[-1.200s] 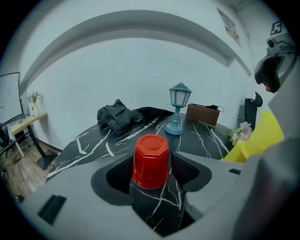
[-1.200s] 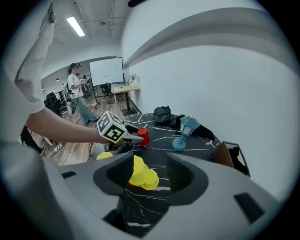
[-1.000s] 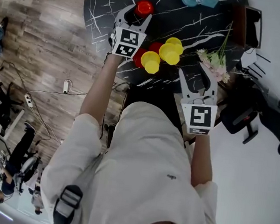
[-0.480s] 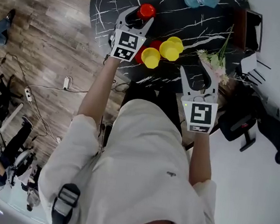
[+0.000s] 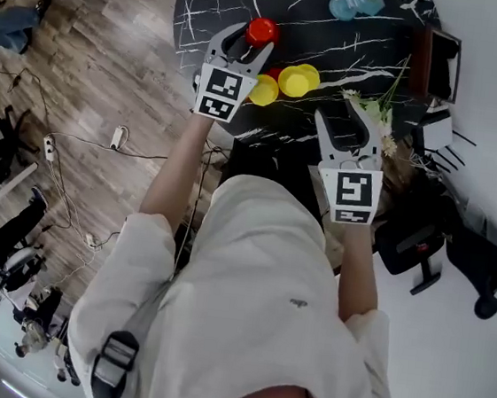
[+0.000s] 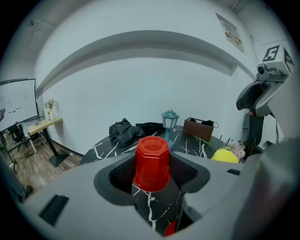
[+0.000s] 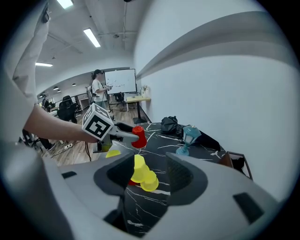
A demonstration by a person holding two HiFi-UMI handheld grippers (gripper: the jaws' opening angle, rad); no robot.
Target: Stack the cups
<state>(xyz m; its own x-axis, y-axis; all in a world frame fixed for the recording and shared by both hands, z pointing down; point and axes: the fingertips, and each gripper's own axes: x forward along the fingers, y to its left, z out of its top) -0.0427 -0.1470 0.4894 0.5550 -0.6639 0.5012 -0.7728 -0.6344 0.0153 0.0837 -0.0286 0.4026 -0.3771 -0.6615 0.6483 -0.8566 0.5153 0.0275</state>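
Note:
An upside-down red cup (image 5: 261, 31) (image 6: 152, 164) (image 7: 137, 137) stands on the black marble table (image 5: 355, 45), between the jaws of my left gripper (image 5: 246, 39). Those jaws stand wide round it, and I see no pad pressing on it. To the right lie yellow cups (image 5: 298, 81) (image 7: 143, 173), one more yellow cup (image 5: 263, 89) beside the left gripper's cube, and another red cup (image 5: 274, 73) partly hidden among them. My right gripper (image 5: 344, 115) (image 7: 147, 176) hangs open and empty over the table's near edge, pointing at the yellow cups.
At the back of the table stands a blue lantern (image 5: 356, 1) (image 6: 169, 119). A brown box (image 5: 434, 54) is at the right edge and pale flowers (image 5: 374, 110) lie by the right gripper. A black cloth (image 6: 126, 129) lies far left. An office chair (image 5: 421, 249) stands to my right.
The head view has shifted. The left gripper stays round the red cup, and both now sit nearer the yellow cups. The right gripper has edged forward over the table's edge.

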